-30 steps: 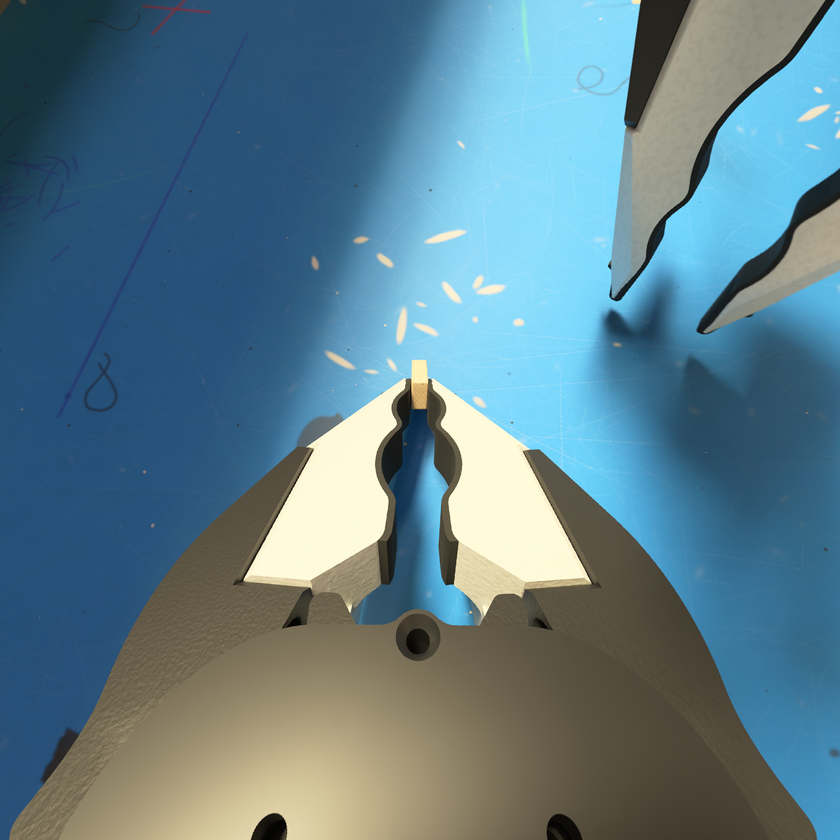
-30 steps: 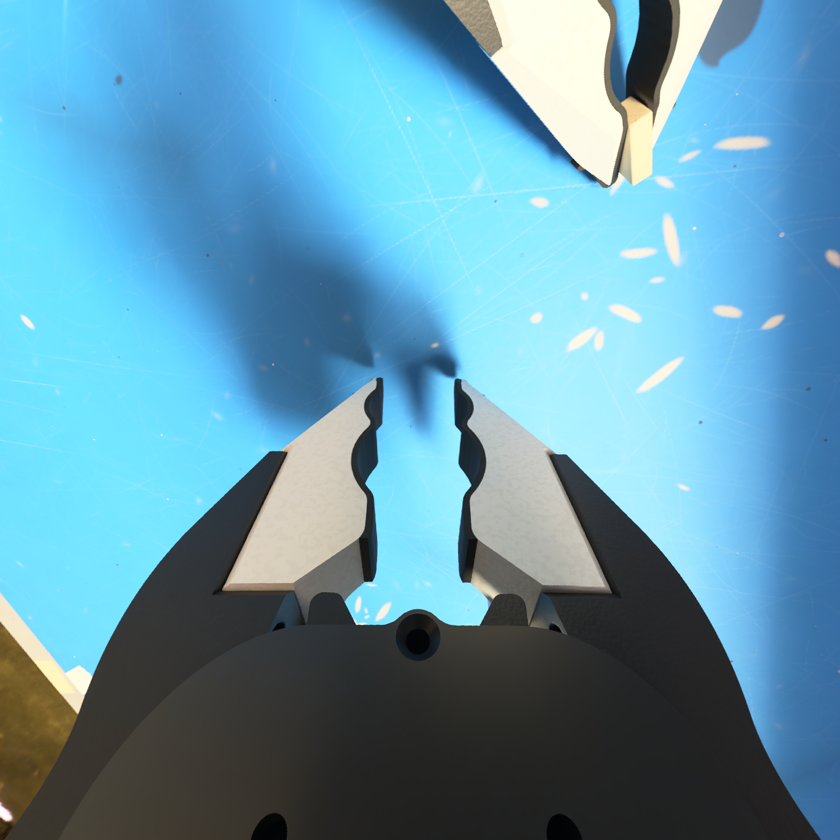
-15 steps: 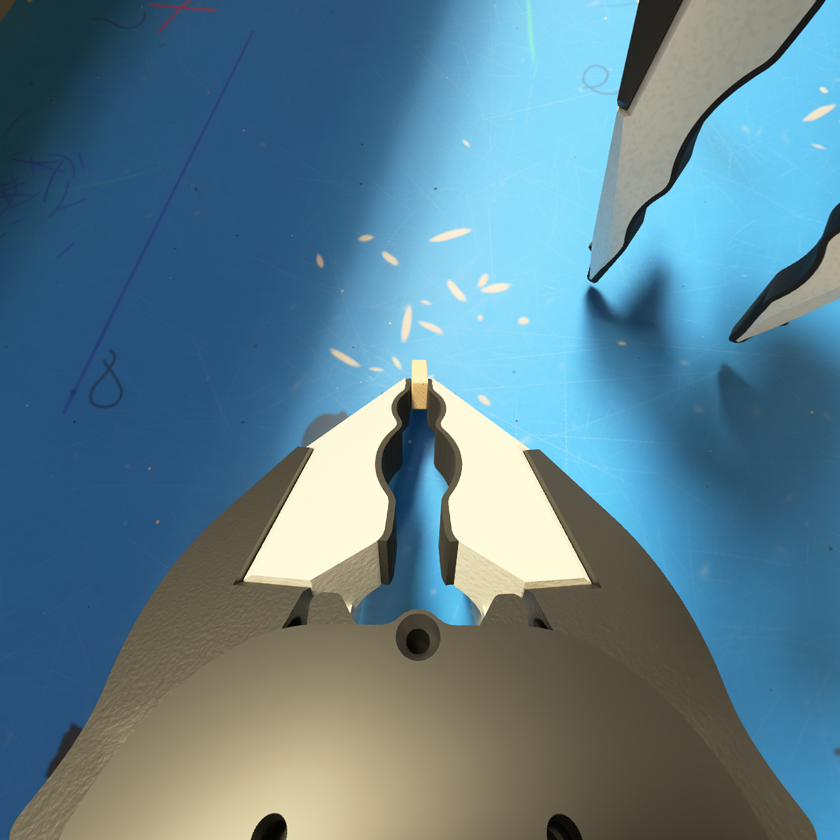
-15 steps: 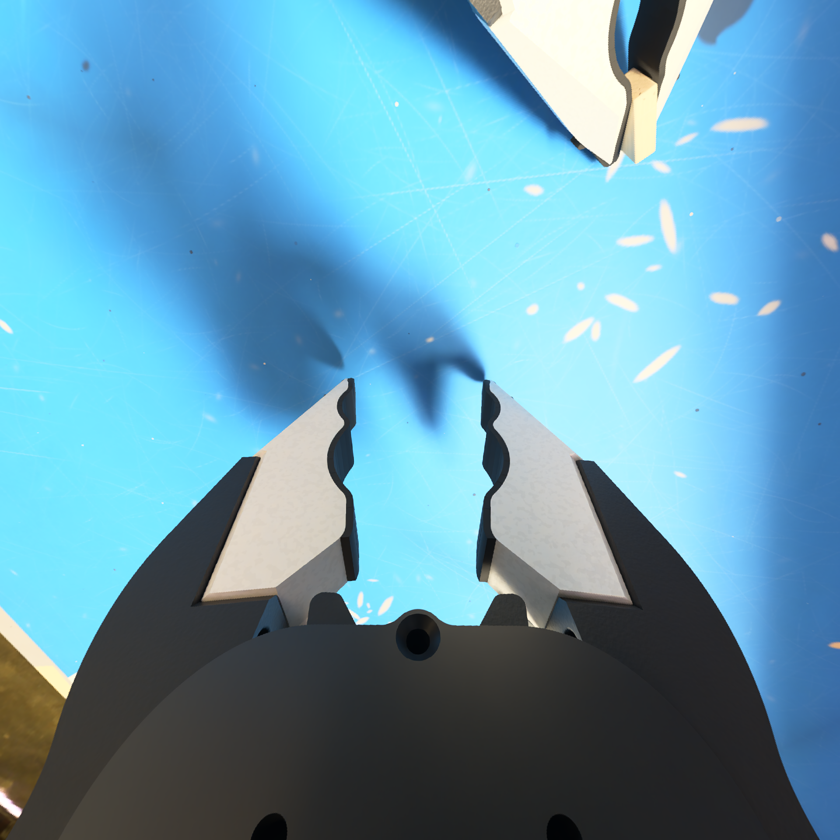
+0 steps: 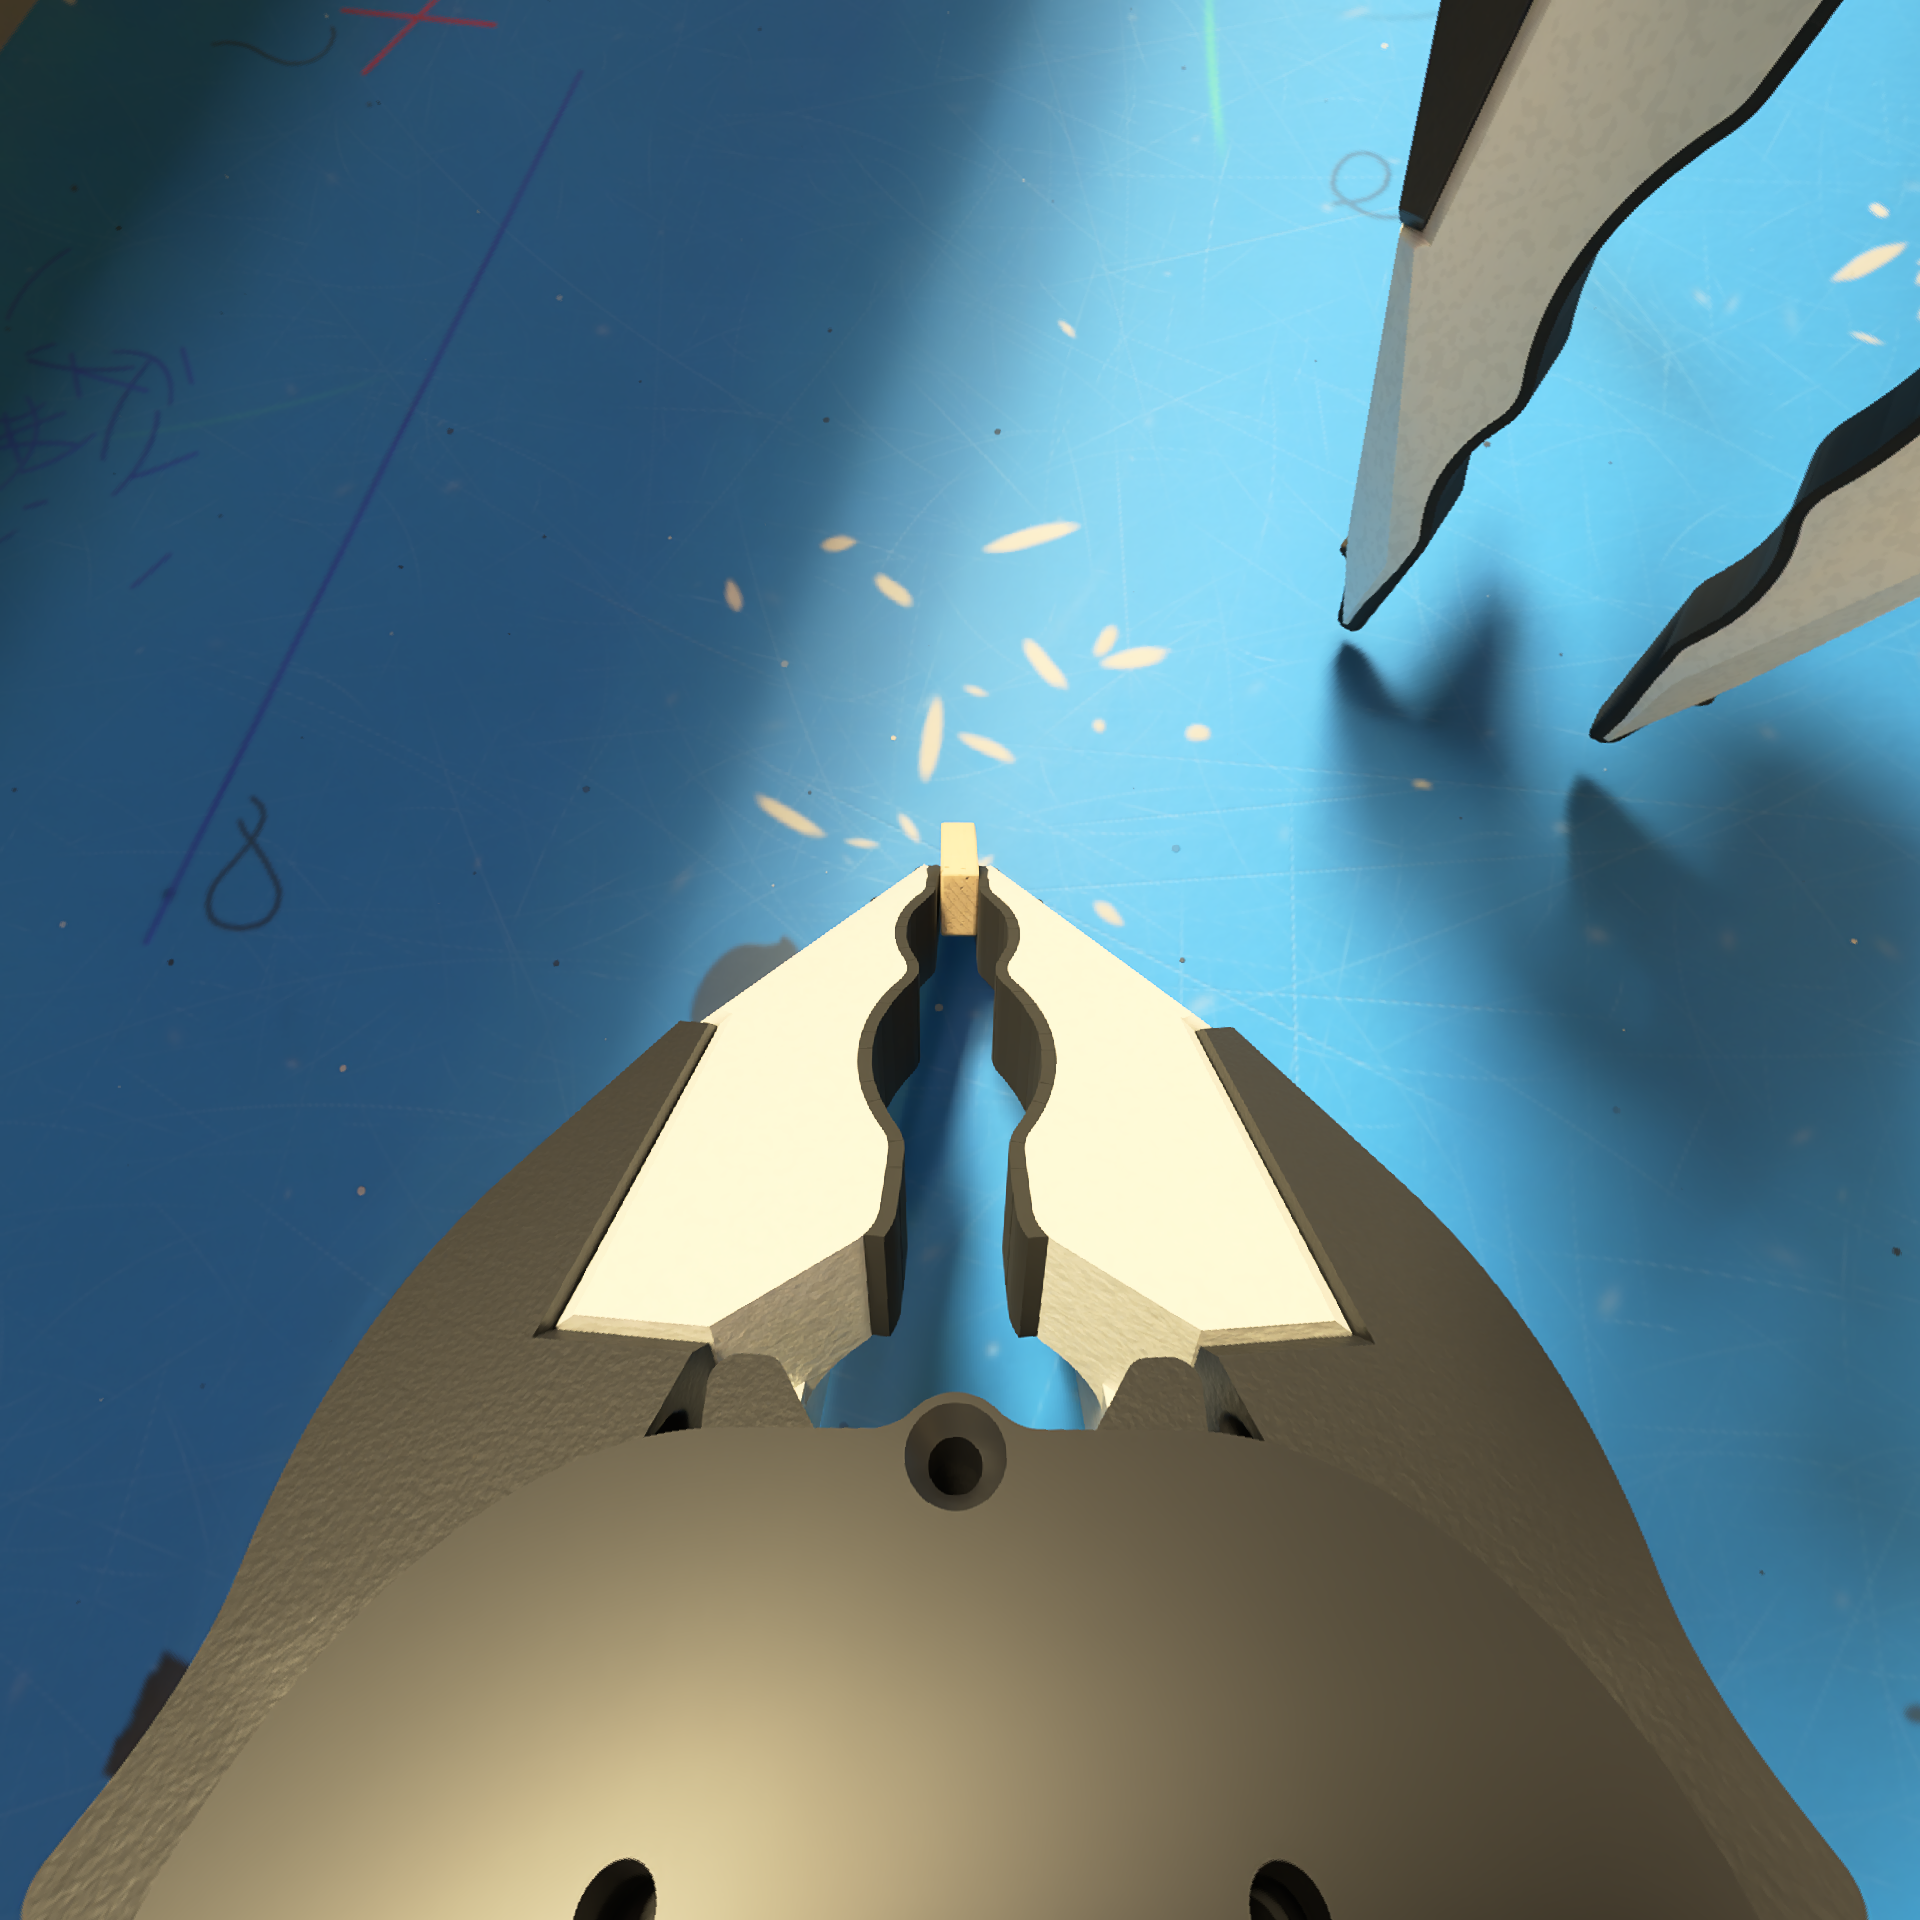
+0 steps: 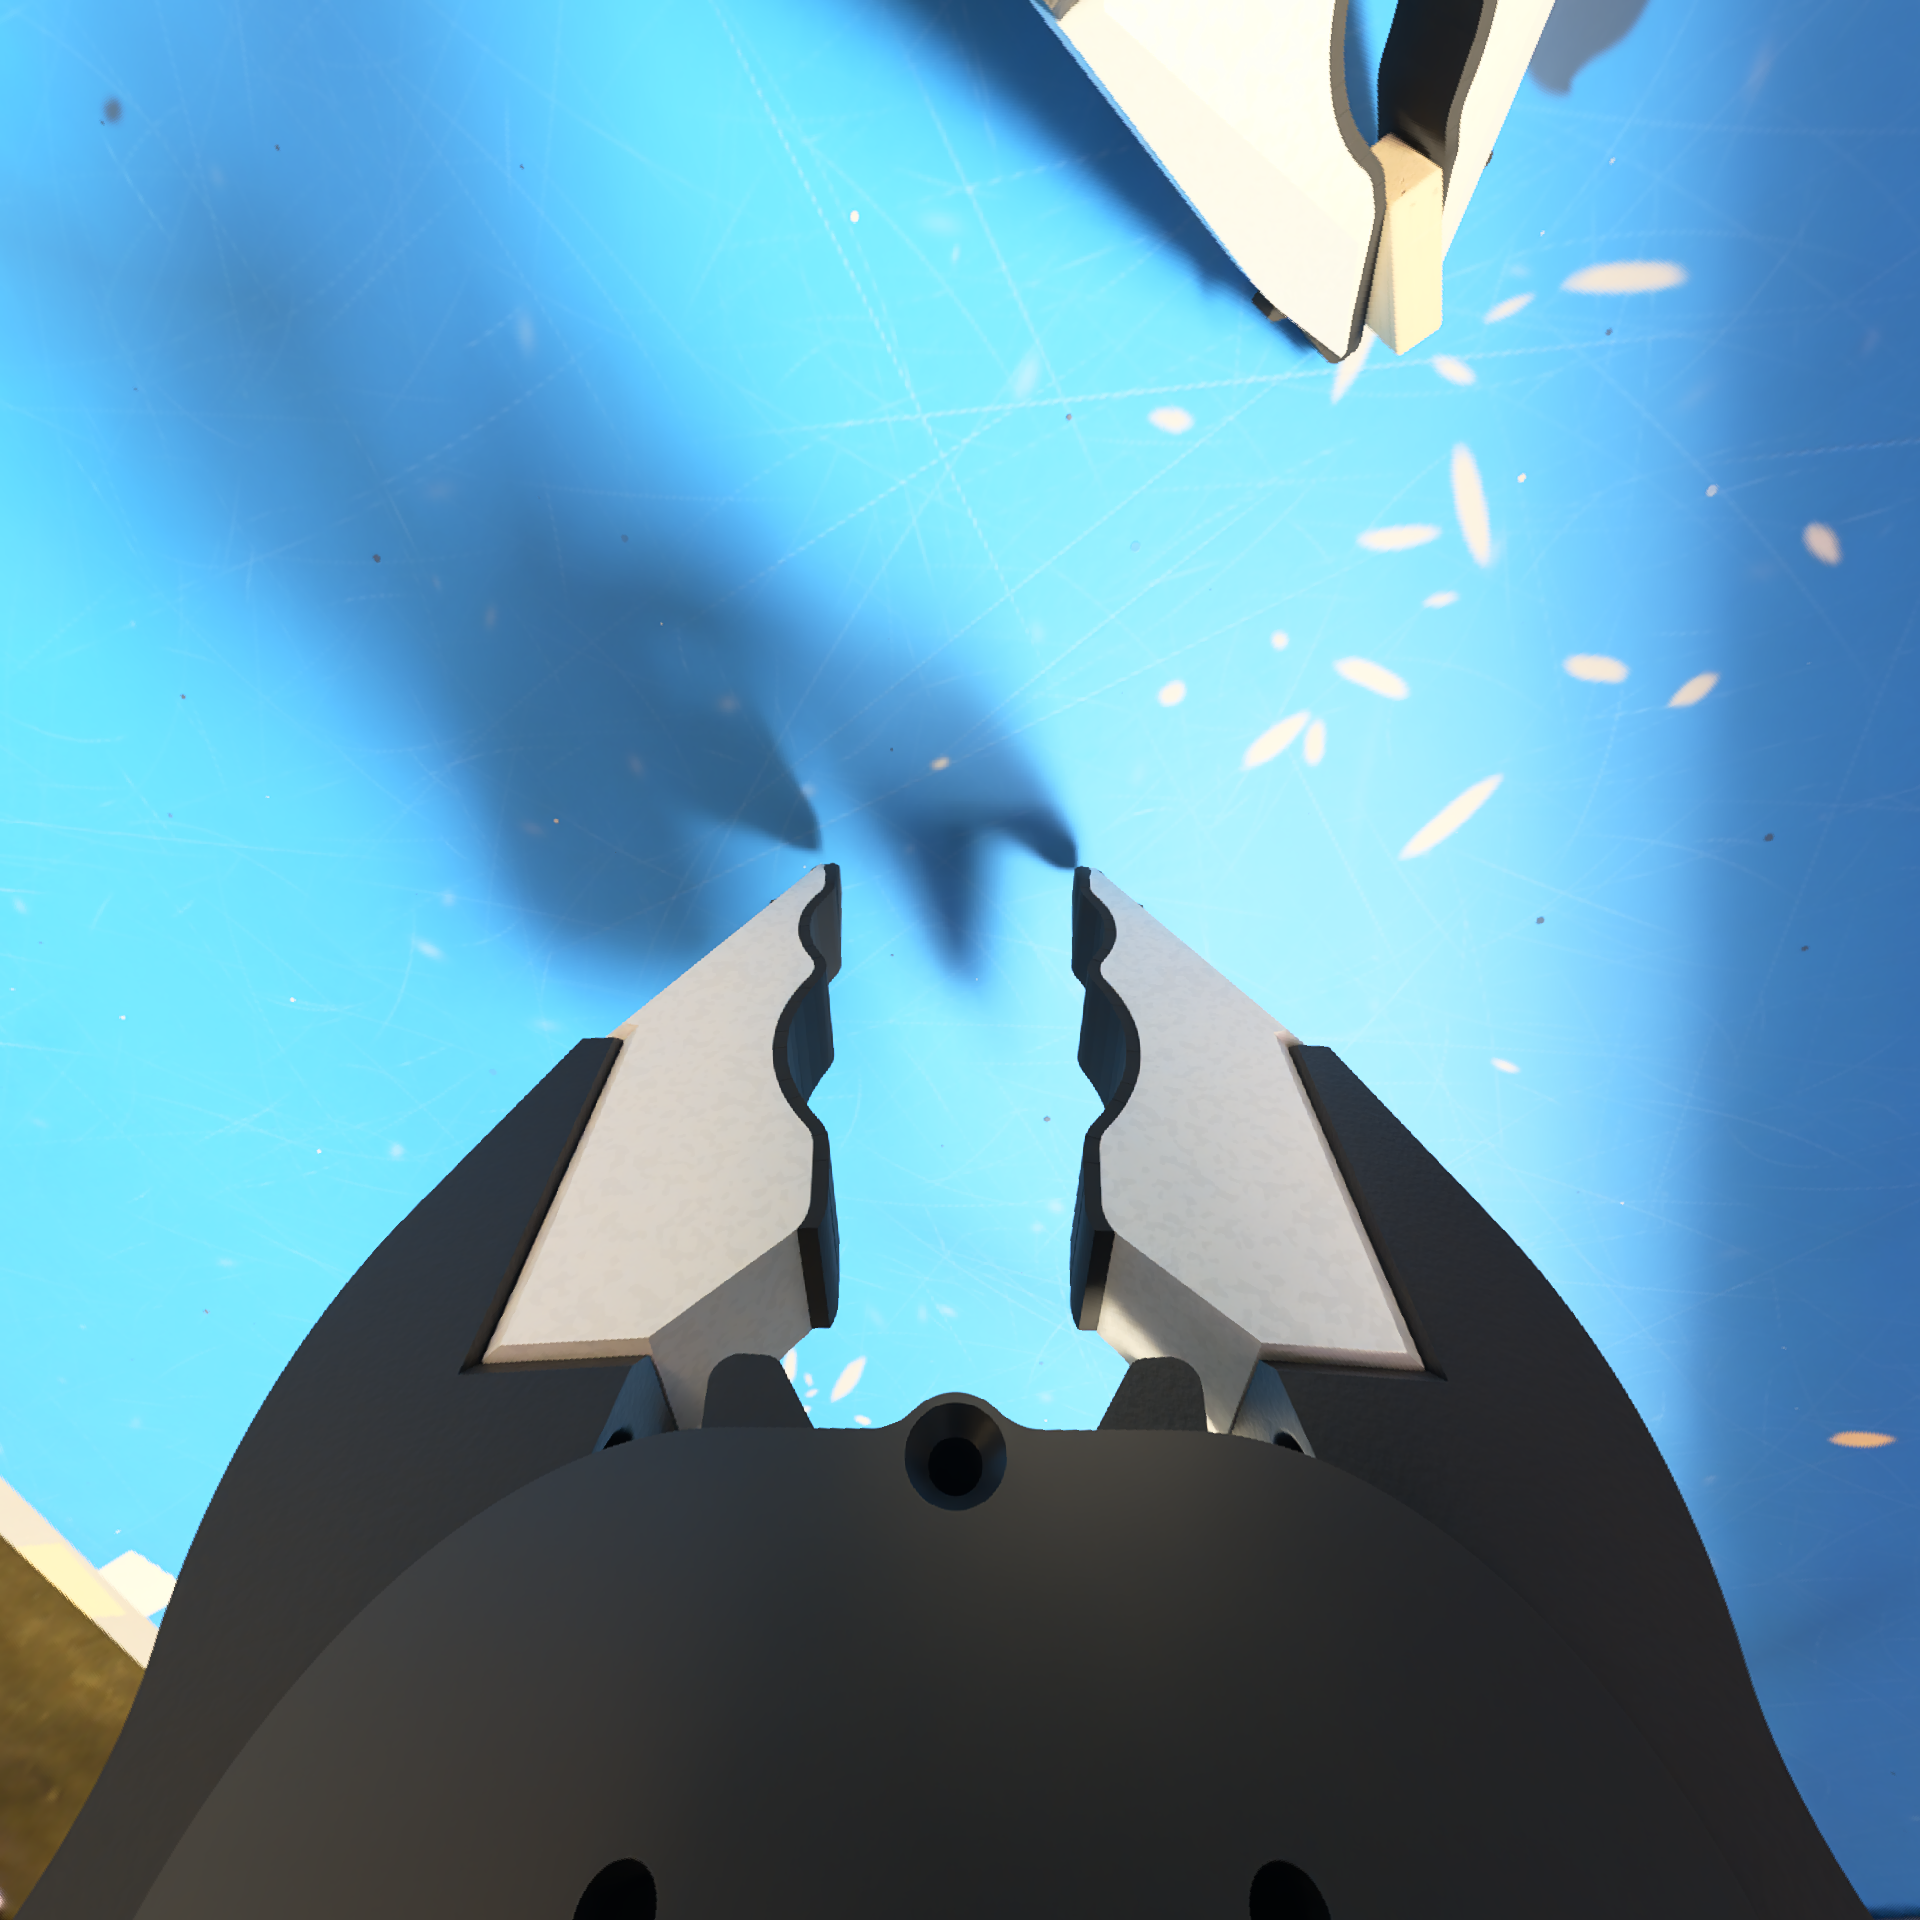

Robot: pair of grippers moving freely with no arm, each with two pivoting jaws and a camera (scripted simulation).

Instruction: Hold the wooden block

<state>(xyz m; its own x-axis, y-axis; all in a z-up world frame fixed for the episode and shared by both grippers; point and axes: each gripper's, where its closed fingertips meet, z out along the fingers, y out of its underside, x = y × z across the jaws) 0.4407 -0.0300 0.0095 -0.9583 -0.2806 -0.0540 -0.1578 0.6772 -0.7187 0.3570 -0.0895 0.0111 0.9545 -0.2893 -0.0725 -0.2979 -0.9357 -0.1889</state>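
A small pale wooden block [image 5: 957, 879] is pinched between the tips of my left gripper [image 5: 957, 896], which is shut on it just above the blue mat. The same block [image 6: 1413, 260] shows in the right wrist view at the top right, held by the left gripper [image 6: 1382, 301]. My right gripper [image 6: 956, 883] is open and empty, hovering over the mat, well apart from the block. Its two pale fingers [image 5: 1455, 416] show at the upper right of the left wrist view.
The blue scratched mat [image 5: 520, 623] is strewn with pale wood chips [image 5: 1029, 536] ahead of the left gripper and to the right of the right gripper [image 6: 1449, 816]. Pen marks lie at the mat's left [image 5: 244, 883]. The mat's edge shows at bottom left [image 6: 62, 1579].
My right gripper's jaws have opened wider and it has shifted slightly. My left gripper still grips the block in the same way.
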